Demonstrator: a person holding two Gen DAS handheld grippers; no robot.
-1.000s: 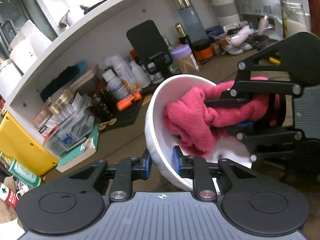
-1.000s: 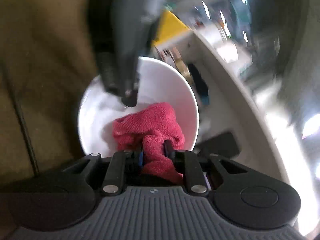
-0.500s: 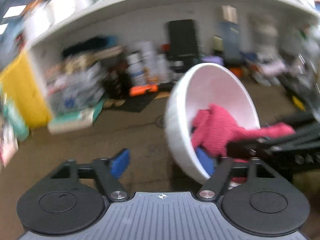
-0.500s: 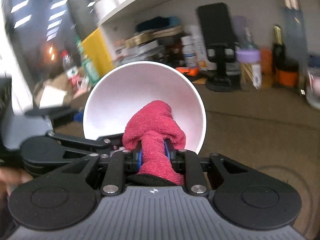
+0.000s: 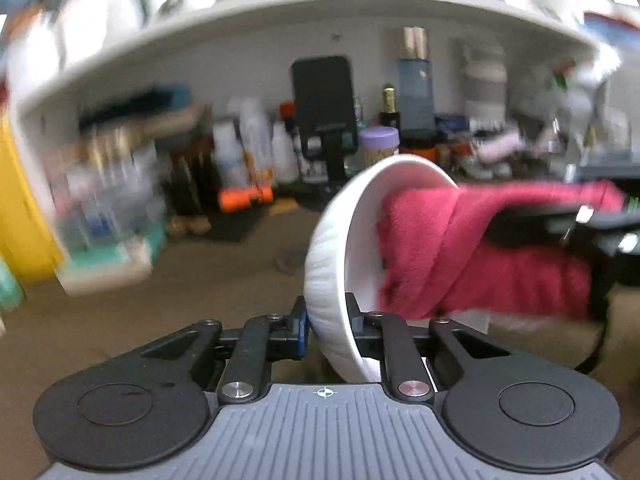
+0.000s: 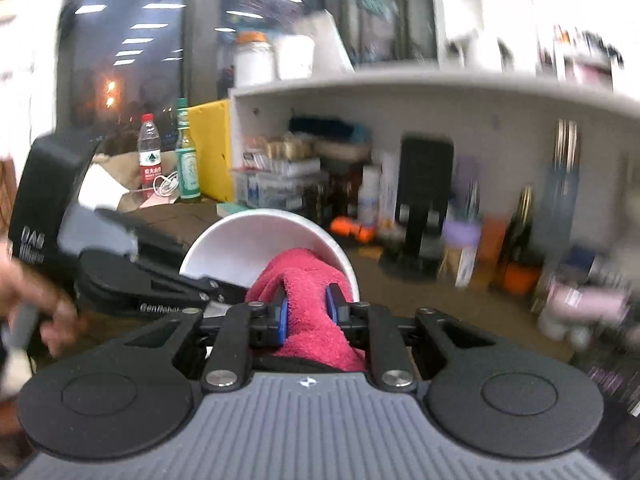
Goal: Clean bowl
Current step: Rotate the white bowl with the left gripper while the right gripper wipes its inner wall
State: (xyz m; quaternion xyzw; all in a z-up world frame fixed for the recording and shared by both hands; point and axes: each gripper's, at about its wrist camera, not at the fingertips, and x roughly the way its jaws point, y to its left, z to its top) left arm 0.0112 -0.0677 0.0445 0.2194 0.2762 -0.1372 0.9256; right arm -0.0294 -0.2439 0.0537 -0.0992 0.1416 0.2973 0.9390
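Here my left gripper (image 5: 326, 322) pinches the bowl (image 5: 340, 248) rim at frame centre, tipped sideways; my right gripper (image 6: 306, 314) clamps the cloth (image 6: 308, 280) inside it; I'd sweep firmly round the wall, keeping the rim steady
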